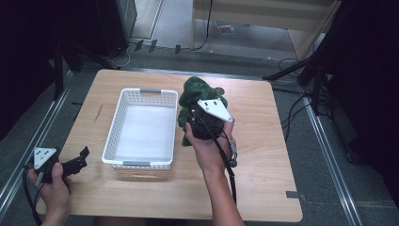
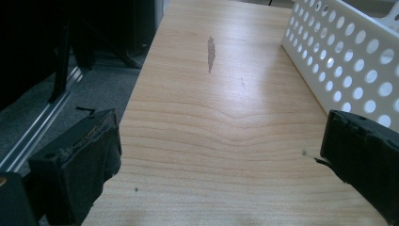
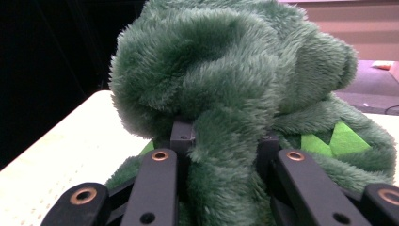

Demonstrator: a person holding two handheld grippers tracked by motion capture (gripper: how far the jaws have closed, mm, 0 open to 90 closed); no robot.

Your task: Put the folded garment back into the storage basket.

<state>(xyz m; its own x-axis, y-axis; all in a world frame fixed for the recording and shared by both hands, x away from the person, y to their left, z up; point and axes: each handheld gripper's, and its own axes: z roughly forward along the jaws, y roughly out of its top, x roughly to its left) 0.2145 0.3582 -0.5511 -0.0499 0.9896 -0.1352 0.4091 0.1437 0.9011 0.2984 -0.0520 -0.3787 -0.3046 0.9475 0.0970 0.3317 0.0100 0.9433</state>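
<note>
A dark green plush toy [image 1: 197, 94] hangs just right of the white perforated basket [image 1: 117, 122], lifted off the wooden table [image 1: 263, 155]. My right gripper [image 1: 200, 120] is shut on it; in the right gripper view the jaws pinch a fold of the plush toy [image 3: 226, 94], which has bright green patches. At the table's near left corner my left gripper [image 1: 77, 162] stands open with nothing between its jaws. In the left gripper view its two black pads [image 2: 80, 165] stand wide apart over the bare table [image 2: 221, 127], the basket wall [image 2: 339, 61] to the right.
The basket is empty inside. Dark stands and cables [image 1: 301, 75] surround the table on the carpeted floor, and metal rails [image 1: 329, 160] run along both sides. A dark streak [image 2: 211, 54] marks the tabletop left of the basket.
</note>
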